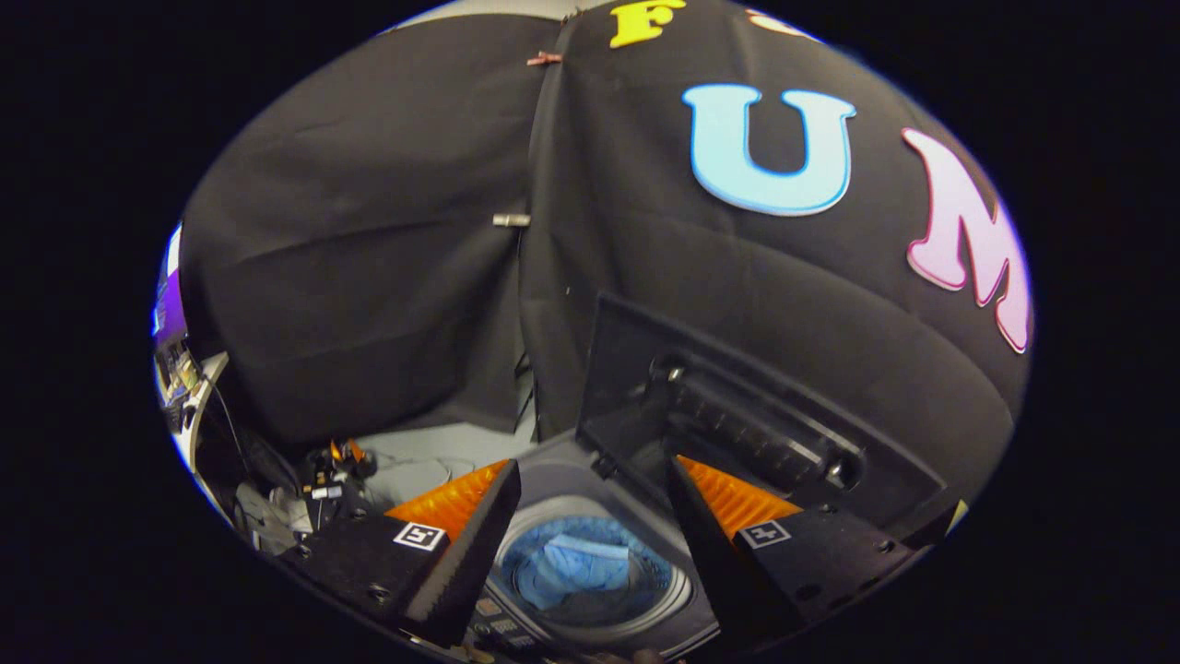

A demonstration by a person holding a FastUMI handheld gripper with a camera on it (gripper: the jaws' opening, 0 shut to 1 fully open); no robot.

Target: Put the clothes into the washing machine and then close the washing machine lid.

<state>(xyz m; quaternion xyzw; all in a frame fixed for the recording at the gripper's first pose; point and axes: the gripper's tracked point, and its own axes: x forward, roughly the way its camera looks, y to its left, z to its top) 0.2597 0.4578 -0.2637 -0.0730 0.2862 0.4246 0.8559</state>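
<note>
In the gripper view, the hand-held gripper (590, 480) hangs above a small top-loading washing machine (553, 480), its two fingers spread wide apart with nothing clamped between them. The machine's round drum opening (590, 576) shows in the gap between the fingers, below them.

Inside the drum lie the clothes (576, 567): a crumpled heap of light blue fabric, one flatter fold of it uppermost, resting low in the tub and clear of the rim. The heap is bunched, so no long axis can be told.

The washing machine lid (737, 415) stands open. It is a dark rectangular panel, raised on its hinge at the far side of the opening and tilted back toward the booth wall, its inner face turned toward the camera. Its long axis runs aslant from beside the left fingertip away past the right finger. A ribbed bar (756, 429) runs along that inner face. The right fingertip lies just in front of the lid's lower part; whether it touches cannot be told.

Near the bottom, between the fingers, a row of buttons (502, 622) sits on the machine's front panel.

Beyond the left finger lies a clutter of cables and small gear (304, 498) on a pale floor (433, 456).
</note>
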